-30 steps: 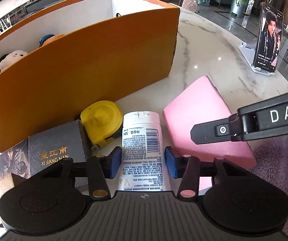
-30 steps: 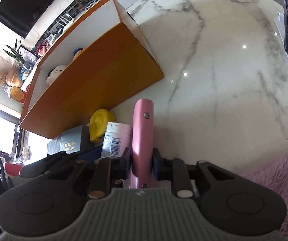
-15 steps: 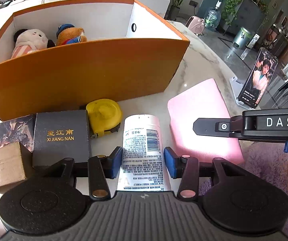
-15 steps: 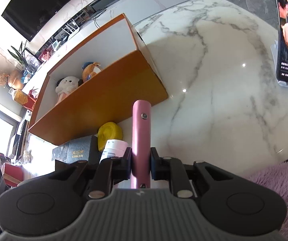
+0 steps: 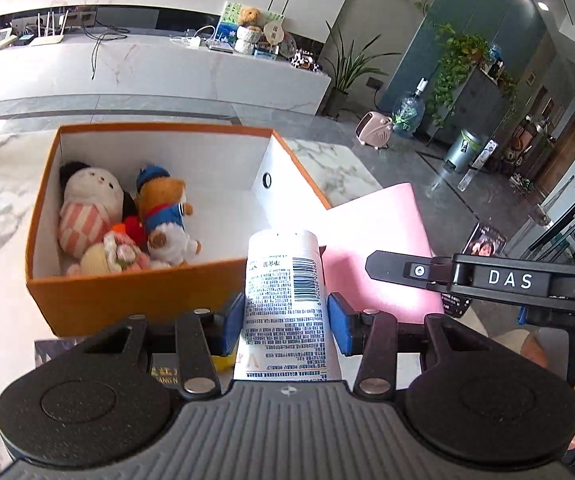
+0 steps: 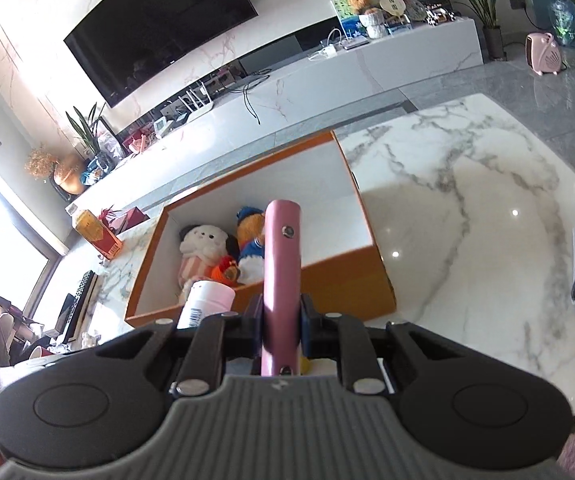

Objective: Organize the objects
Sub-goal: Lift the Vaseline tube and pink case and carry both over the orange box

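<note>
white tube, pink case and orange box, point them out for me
white tube (image 5: pixel 285 280), left wrist view, on its printed barcode label
pink case (image 6: pixel 282 264), right wrist view, on its narrow edge above the pads
orange box (image 5: pixel 127 292), left wrist view, on its near outer wall

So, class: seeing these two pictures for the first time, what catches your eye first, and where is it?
The orange box on the marble table, with plush toys piled at its left end. In front, the left gripper holds a white tube, and the right gripper clamps a pink case edge-on.
</note>
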Demonstrator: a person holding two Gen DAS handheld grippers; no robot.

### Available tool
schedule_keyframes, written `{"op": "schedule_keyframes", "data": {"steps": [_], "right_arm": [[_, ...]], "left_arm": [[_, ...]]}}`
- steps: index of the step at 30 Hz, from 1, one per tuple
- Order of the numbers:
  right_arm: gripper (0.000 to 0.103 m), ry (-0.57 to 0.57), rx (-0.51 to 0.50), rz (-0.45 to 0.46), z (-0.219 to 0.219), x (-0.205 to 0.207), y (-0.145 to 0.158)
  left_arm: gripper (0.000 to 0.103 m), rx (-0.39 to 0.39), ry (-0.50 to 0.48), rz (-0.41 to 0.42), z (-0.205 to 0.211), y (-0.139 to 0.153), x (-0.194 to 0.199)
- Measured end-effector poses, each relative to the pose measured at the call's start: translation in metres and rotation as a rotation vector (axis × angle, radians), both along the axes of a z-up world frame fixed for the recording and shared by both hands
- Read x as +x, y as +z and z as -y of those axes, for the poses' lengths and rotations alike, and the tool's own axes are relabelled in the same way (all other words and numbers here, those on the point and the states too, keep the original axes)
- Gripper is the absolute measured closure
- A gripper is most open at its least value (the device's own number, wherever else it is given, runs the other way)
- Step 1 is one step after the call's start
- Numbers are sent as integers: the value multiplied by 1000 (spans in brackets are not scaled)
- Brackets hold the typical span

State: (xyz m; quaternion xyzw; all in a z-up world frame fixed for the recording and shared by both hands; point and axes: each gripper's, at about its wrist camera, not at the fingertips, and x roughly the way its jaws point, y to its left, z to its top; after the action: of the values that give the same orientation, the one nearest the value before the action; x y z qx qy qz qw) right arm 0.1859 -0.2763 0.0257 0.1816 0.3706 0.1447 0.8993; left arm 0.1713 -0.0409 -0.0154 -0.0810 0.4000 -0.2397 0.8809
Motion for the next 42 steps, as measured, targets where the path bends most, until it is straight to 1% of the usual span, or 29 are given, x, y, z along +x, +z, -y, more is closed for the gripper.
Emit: {"op": "schedule_keyframes", "data": {"steps": [5, 10, 15, 21, 23, 25, 28, 30, 35, 40, 42], "right_arm": [[84, 29, -26, 40, -15, 35, 18], [84, 40, -69, 53, -36, 74, 23], [84, 60, -130, 24, -56, 112, 7], [84, 80, -203, -59, -73, 154, -29], [84, 83, -224, -75, -77, 164, -37], [84, 88, -257, -78, -84, 172, -44], [84, 86, -343, -65, -98, 184, -52], [84, 80, -372, -72, -102, 193, -57], [84, 81, -387, -119, -105, 214, -71], [84, 62, -316, -205, -99, 233, -84], [84, 62, -261, -248, -94, 240, -89]], "left_arm": [[51, -15, 12, 15, -11, 17, 34], [51, -12, 37, -24, -20, 13, 71], [51, 1, 53, -68, -25, -6, 97], [51, 4, 68, -113, -28, -26, 123], [51, 6, 70, -122, -29, -31, 129], [51, 3, 77, -137, -30, -37, 135], [51, 2, 91, -157, -33, -43, 142], [51, -3, 97, -167, -36, -46, 147], [51, -23, 123, -181, -46, -50, 153], [51, -47, 142, -204, -53, -54, 159], [51, -45, 147, -205, -55, -55, 159]]}}
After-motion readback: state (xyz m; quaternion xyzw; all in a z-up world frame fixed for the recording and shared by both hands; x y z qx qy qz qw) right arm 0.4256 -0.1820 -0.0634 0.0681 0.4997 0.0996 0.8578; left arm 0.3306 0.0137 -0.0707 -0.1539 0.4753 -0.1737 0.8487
